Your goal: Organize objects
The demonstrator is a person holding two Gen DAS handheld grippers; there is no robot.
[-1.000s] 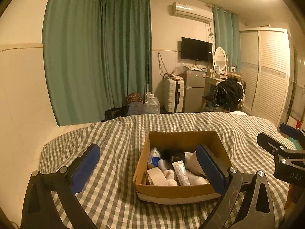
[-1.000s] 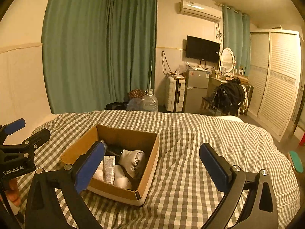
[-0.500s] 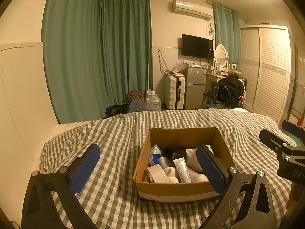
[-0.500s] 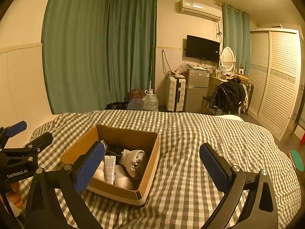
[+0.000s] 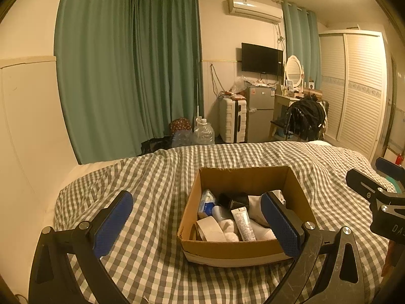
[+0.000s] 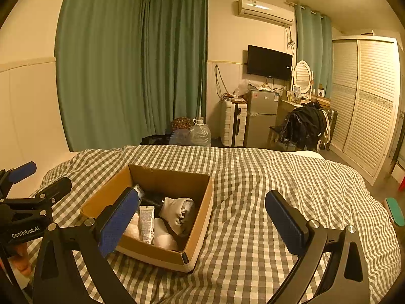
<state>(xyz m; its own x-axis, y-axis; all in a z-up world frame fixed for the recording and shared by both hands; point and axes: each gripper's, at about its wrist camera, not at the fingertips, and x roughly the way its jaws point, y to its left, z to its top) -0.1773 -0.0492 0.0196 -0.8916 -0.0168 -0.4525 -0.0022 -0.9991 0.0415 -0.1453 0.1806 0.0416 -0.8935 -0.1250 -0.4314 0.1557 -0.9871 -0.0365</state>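
An open cardboard box [image 5: 230,249] [image 6: 207,210] sits on the checked bed cover. Inside lie a white tube [image 5: 244,224] [image 6: 146,224], a blue-and-white packet [image 5: 207,202], a dark round item [image 5: 234,200], a roll of tape [image 5: 208,230] and rolled grey socks [image 6: 178,212]. My left gripper [image 5: 196,224] hovers in front of the box, open and empty, its right pad over the box's right side. My right gripper [image 6: 202,221] is open and empty too, to the right of the box. Each gripper shows at the edge of the other's view.
The checked cover [image 6: 265,182] spreads wide to the right of the box. A hand [image 6: 21,257] holds the left gripper. Beyond the bed stand water jugs [image 5: 202,133], a white suitcase [image 5: 233,120], a small fridge [image 5: 260,114] and a wardrobe [image 5: 354,88].
Both views have tilted slightly; the box sits a little lower in the left wrist view. Neither gripper has changed its opening, and nothing in the box has moved.
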